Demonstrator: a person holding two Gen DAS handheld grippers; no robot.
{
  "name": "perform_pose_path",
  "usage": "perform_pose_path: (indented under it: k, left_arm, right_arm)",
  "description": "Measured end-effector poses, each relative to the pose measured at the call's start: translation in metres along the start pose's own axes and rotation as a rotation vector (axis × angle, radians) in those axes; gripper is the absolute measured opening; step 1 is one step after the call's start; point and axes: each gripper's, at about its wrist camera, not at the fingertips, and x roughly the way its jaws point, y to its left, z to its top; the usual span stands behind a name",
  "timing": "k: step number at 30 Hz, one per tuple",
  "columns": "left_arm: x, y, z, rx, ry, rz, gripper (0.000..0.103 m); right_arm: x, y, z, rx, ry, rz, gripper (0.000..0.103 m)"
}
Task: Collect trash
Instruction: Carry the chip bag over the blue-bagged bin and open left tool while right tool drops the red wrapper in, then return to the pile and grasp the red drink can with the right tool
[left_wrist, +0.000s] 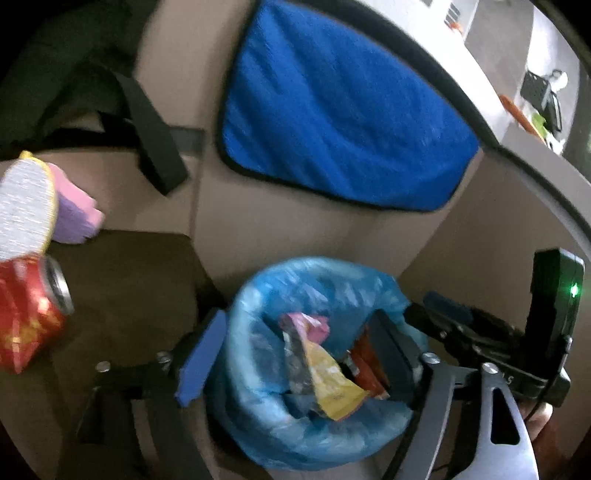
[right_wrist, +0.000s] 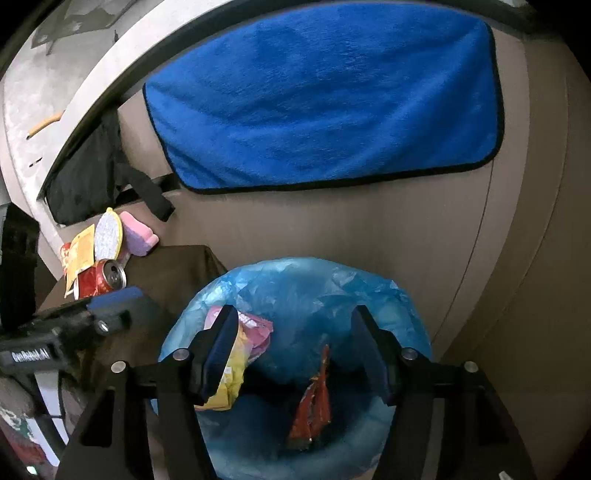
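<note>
A bin lined with a blue bag (left_wrist: 258, 435) stands right below both grippers. My left gripper (left_wrist: 295, 356) hangs open over its mouth, nothing between the pads. Inside lie a yellow and pink wrapper (left_wrist: 332, 391) and a red wrapper (left_wrist: 367, 363). In the right wrist view my right gripper (right_wrist: 295, 354) is open above the same bin (right_wrist: 314, 291). The red wrapper (right_wrist: 312, 402) sits loose in the bag between the fingers, touching neither. The yellow wrapper (right_wrist: 231, 376) lies behind the left finger. A red can (right_wrist: 105, 277) rests on its side on a dark side table (right_wrist: 173, 269).
Beside the can (left_wrist: 33, 314) lie a yellow packet (right_wrist: 79, 254), a white round scrubber (right_wrist: 107, 234) and a pink and purple sponge (right_wrist: 138, 236). A blue cloth (right_wrist: 325, 96) hangs on the beige backrest behind the bin. A black strap (left_wrist: 147, 133) dangles at the left.
</note>
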Motion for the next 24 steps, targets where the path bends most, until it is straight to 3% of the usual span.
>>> perform_pose_path:
  k: [5,8,15,24]
  left_arm:
    - [-0.030,0.024,0.004,-0.027,-0.053,0.061,0.088]
    - [-0.049,0.043,0.003,-0.052,-0.075,0.110,0.092]
    - [-0.105,0.103,-0.011,-0.038,-0.148,0.349,0.099]
    - [-0.165,0.199,-0.042,-0.213,-0.161,0.473,0.099]
  right_arm:
    - [-0.006,0.015,-0.001,-0.042,-0.015,-0.031,0.061]
    - [-0.005,0.026,-0.002,-0.041,-0.002,-0.002,0.061]
    - [-0.012,0.070,-0.002,-0.088,-0.004,0.069,0.061]
    - [-0.006,0.159,0.004,-0.210,-0.025,0.160,0.061]
